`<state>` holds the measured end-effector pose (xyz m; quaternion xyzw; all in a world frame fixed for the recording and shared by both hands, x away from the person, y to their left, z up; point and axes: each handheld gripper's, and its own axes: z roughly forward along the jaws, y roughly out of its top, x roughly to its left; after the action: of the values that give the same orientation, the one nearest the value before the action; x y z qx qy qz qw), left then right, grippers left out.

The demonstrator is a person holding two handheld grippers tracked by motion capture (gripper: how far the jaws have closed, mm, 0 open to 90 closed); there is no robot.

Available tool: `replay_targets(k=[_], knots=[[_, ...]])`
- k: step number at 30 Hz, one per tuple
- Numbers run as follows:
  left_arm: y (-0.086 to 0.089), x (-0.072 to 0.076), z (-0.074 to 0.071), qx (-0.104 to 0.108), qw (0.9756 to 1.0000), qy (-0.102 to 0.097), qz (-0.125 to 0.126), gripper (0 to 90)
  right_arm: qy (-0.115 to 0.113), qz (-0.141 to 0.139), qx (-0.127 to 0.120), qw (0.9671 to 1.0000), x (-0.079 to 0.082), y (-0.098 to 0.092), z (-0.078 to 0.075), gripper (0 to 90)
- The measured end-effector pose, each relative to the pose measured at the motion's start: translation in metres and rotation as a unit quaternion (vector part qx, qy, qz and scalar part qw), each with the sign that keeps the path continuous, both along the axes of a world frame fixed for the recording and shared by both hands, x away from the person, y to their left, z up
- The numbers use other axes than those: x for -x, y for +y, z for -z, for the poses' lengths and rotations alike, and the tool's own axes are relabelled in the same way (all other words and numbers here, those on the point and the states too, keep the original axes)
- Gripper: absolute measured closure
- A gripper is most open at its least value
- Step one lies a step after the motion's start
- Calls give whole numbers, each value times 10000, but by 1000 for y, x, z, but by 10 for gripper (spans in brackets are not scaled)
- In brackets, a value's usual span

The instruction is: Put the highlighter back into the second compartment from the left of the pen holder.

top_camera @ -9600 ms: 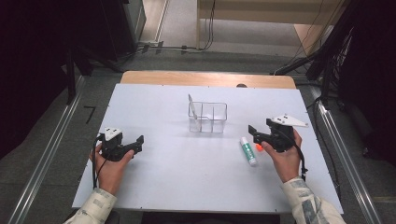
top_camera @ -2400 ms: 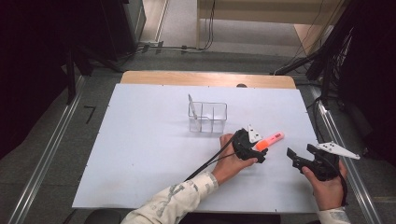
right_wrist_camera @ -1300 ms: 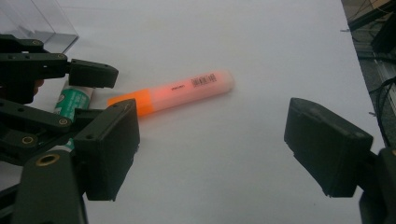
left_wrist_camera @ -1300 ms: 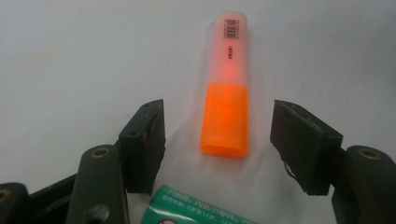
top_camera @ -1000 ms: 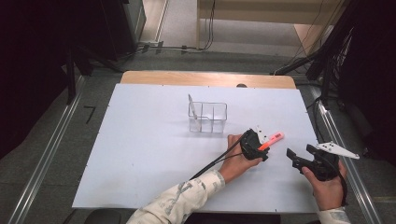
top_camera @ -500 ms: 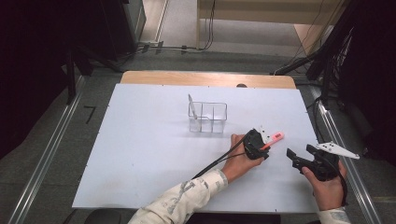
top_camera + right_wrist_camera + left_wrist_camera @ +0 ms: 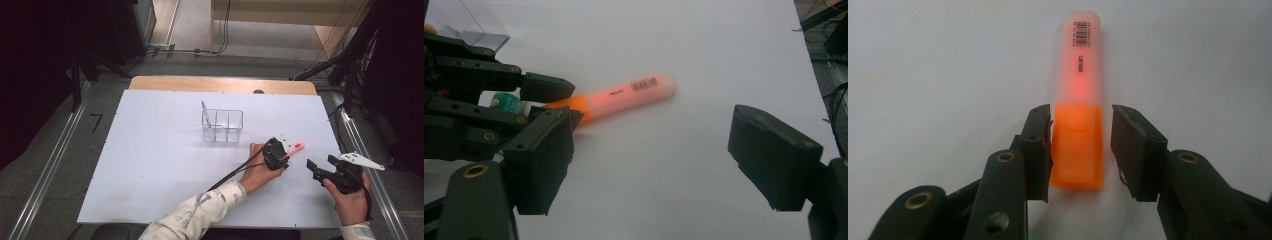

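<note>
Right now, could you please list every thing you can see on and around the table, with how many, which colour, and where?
highlighter: 1, orange with an orange cap, lying flat on the table right of the container, cap end between the left gripper's jaws
container: 1, clear, with compartments, middle of the table
green thing: 1, green, partly hidden behind the left gripper; I cannot tell what it is
table: 1, white top with a wooden far edge
cables: several, dark, on the floor beyond the table
left gripper: 1, black, jaws have just been closing around the highlighter cap; a gap shows at one pad
right gripper: 1, black, jaws open, right of the highlighter
</note>
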<state>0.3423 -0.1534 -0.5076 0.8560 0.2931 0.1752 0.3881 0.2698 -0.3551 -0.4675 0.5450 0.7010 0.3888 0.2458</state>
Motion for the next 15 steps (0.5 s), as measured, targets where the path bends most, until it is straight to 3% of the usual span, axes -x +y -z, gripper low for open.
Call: replay_targets(k=[15], knots=[[-2,-1,0,-75,9999,125,-55,666,13,-1,-3,10000,0,1,0,173]])
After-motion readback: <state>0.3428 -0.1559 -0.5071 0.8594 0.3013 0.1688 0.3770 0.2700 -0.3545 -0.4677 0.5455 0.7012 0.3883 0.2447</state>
